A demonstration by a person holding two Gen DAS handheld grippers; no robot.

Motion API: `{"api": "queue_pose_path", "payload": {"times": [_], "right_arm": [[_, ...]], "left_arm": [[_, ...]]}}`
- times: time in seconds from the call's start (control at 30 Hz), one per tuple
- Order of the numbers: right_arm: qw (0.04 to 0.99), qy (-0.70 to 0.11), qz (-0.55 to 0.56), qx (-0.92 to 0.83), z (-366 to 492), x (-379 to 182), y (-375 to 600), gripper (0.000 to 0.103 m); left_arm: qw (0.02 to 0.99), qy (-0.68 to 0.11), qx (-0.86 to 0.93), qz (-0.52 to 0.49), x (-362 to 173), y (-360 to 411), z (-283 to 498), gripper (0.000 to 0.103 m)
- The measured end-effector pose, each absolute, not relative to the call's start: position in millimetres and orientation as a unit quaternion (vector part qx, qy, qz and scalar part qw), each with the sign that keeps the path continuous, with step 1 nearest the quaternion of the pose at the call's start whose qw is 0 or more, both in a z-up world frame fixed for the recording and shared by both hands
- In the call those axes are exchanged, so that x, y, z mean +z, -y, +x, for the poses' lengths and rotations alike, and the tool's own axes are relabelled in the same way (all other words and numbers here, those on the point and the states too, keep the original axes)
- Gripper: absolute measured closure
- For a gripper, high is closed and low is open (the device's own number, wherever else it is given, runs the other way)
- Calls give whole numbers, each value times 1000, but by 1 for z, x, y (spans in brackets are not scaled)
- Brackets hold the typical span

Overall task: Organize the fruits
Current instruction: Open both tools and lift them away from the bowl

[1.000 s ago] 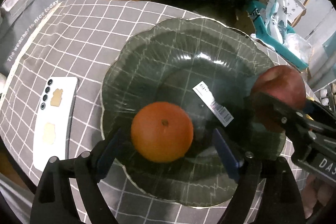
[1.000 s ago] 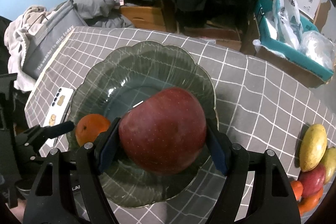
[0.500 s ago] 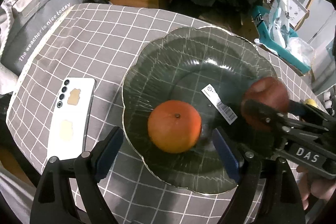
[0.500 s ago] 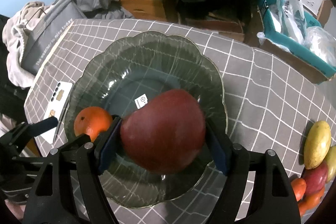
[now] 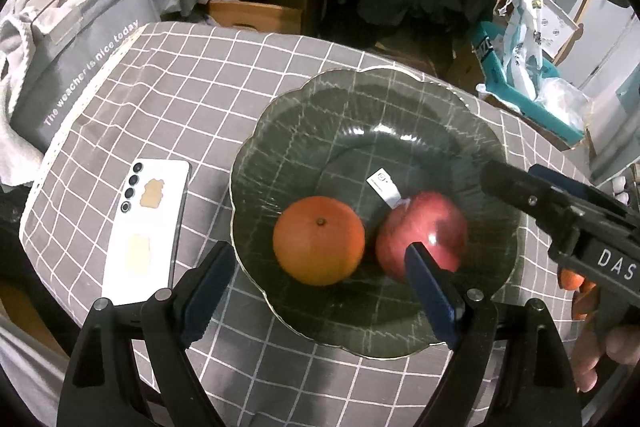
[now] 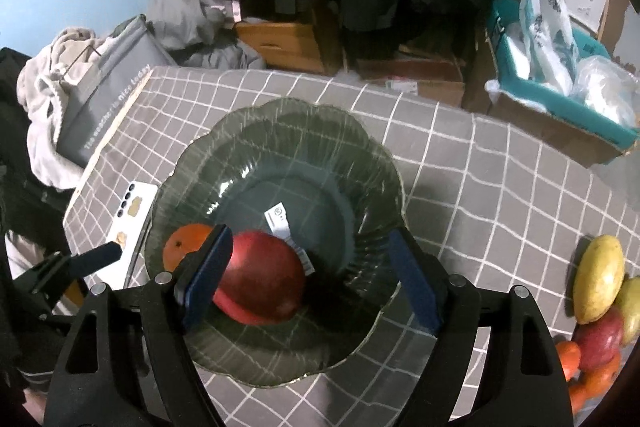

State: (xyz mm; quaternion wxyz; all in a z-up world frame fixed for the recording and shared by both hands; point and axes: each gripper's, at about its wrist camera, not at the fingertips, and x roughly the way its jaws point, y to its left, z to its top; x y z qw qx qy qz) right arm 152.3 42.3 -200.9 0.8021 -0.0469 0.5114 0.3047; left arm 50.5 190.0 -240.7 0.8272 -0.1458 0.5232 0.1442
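Released since a second ago, the red apple (image 6: 260, 277) now lies in the glass plate (image 5: 360, 99) instead of sitting clamped between the right gripper's (image 6: 308, 281) pads. Its jaws are opening, and the apple rests low by the left pad with a clear gap to the right pad, so nothing is held. The left gripper (image 5: 316, 291) is spread wide and empty above the plate's near rim; its pads touch neither fruit.

Nearest on the plate, the orange (image 5: 319, 241) sits just left of the apple (image 5: 420, 233), the two almost touching; its stem dimple faces up. The apple lies tilted, its long axis running from the plate's near left toward its centre in the right wrist view. Which end carries the stem I cannot tell — the surface is blurred there.

Behind the apple, a white barcode label (image 5: 384, 185) at the plate's centre is partly covered by the fruit. The right gripper's body hides the plate's right rim in the left wrist view.

Left of the plate, a white phone (image 5: 148, 231) lies face down on the checked tablecloth (image 5: 192, 75). Well to the plate's right, a pile of fruit (image 6: 600, 301) is cut off by the picture's edge.
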Motion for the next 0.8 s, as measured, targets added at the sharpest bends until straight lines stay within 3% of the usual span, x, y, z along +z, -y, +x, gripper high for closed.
{"api": "queue_pose_path", "payload": {"times": [0.8], "right_arm": [[896, -369, -80, 232, 111, -82, 18, 14]], "left_arm": [[871, -464, 104, -126, -172, -155, 37, 15]]}}
